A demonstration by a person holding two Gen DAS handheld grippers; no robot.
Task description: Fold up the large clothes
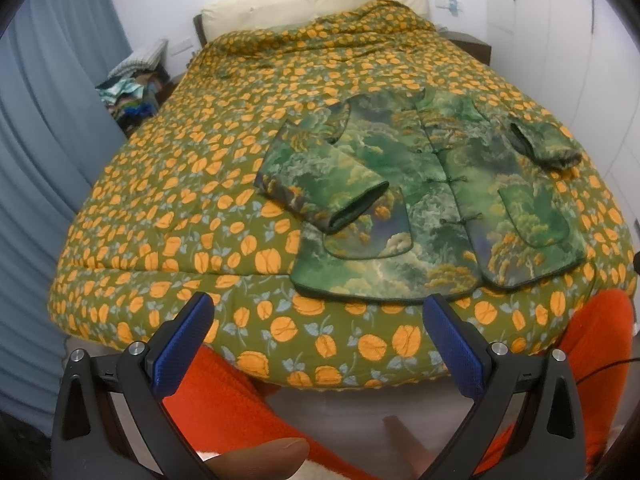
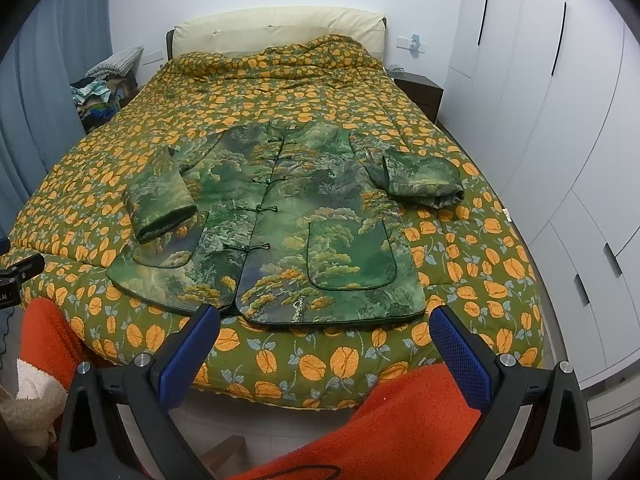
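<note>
A green padded jacket (image 1: pixel 436 200) (image 2: pixel 288 224) with a tree-and-cloud print lies flat, front up and buttoned, near the foot of the bed. Both sleeves are bent inward: the left sleeve (image 2: pixel 160 200) (image 1: pixel 324 184) rests over the left front, and the right sleeve (image 2: pixel 420 180) (image 1: pixel 548 140) is folded back by the shoulder. My left gripper (image 1: pixel 320 316) is open, held off the foot of the bed, below and left of the hem. My right gripper (image 2: pixel 324 328) is open too, just short of the hem, holding nothing.
The bed carries an olive quilt (image 2: pixel 120 128) with orange flowers and a cream headboard (image 2: pixel 280 24). The person's orange fleece legs (image 2: pixel 360 432) (image 1: pixel 224 396) stand against the bed's foot. Blue curtain (image 1: pixel 40 160) and a clothes pile (image 2: pixel 96 92) at left; white wardrobes (image 2: pixel 560 120) and a nightstand (image 2: pixel 420 92) at right.
</note>
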